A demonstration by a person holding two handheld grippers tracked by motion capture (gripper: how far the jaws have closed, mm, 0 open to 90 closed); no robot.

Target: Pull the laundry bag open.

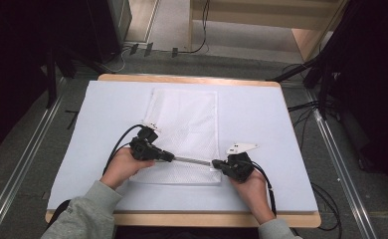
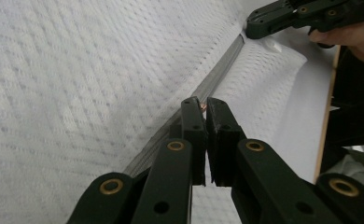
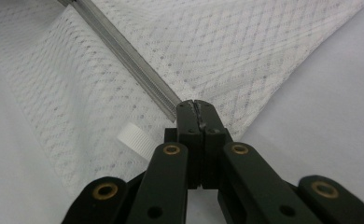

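A: Pinching the zipper pull with the left gripper, jaws narrowed on it.

B: And the right gripper?

A: Clamped tight on the zipper's end at the corner of the white mesh bag, beside a small white tag.

B: Long axis of the zipper?

A: Stretched straight from one gripper to the other, crossing the bag's near end, parallel to the table's front edge. Seen from the left gripper, running away up toward the right gripper.

B: The bag itself?

A: Lying flat on the pale sheet, long side reaching away beyond both grippers toward the far edge.
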